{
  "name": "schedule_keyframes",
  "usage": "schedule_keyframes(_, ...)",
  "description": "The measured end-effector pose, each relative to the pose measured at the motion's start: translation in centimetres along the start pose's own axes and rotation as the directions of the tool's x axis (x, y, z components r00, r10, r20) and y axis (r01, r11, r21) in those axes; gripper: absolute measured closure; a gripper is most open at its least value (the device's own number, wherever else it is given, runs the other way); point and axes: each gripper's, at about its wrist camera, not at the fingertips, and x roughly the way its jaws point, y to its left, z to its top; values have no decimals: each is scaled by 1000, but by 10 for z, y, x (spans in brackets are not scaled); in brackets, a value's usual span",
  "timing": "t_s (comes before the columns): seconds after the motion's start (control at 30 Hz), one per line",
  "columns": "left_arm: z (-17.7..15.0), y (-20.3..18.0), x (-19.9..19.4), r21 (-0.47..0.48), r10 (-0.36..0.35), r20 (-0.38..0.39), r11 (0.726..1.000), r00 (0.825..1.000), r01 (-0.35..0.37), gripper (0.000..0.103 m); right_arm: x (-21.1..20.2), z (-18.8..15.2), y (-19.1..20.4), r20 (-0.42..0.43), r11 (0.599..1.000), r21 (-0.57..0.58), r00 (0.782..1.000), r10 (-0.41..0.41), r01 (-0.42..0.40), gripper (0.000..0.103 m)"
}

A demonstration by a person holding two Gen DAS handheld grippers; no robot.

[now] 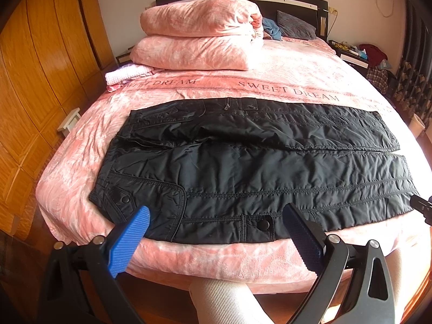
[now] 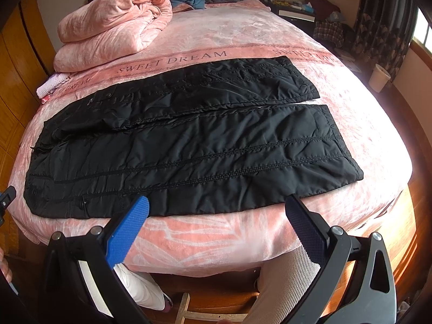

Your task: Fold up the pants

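Note:
Black quilted pants [image 1: 243,162] lie flat across a pink bed, waist to the left, both legs running right, side by side. They also show in the right wrist view [image 2: 189,140]. My left gripper [image 1: 216,216] is open and empty, just above the near edge of the pants by the waist pocket. My right gripper [image 2: 216,208] is open and empty, over the near edge of the nearer leg. The tip of the right gripper shows at the left view's right edge [image 1: 422,206].
The pink bedspread [image 1: 270,81] covers the bed. A folded pink duvet [image 1: 199,32] lies at the head, with a white-pink cloth [image 1: 127,74] beside it. Wooden wardrobe [image 1: 32,81] stands left; a nightstand [image 1: 353,56] and curtains stand right. The person's legs [image 1: 229,302] are below.

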Motion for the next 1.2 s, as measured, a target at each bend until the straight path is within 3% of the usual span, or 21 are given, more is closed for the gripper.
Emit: schedule_keyframes(1.2, 3, -5, 5, 14, -6, -10, 1000, 1000, 6, 4, 12, 2, -4, -15, 1000, 1, 1000, -2, 2, 2)
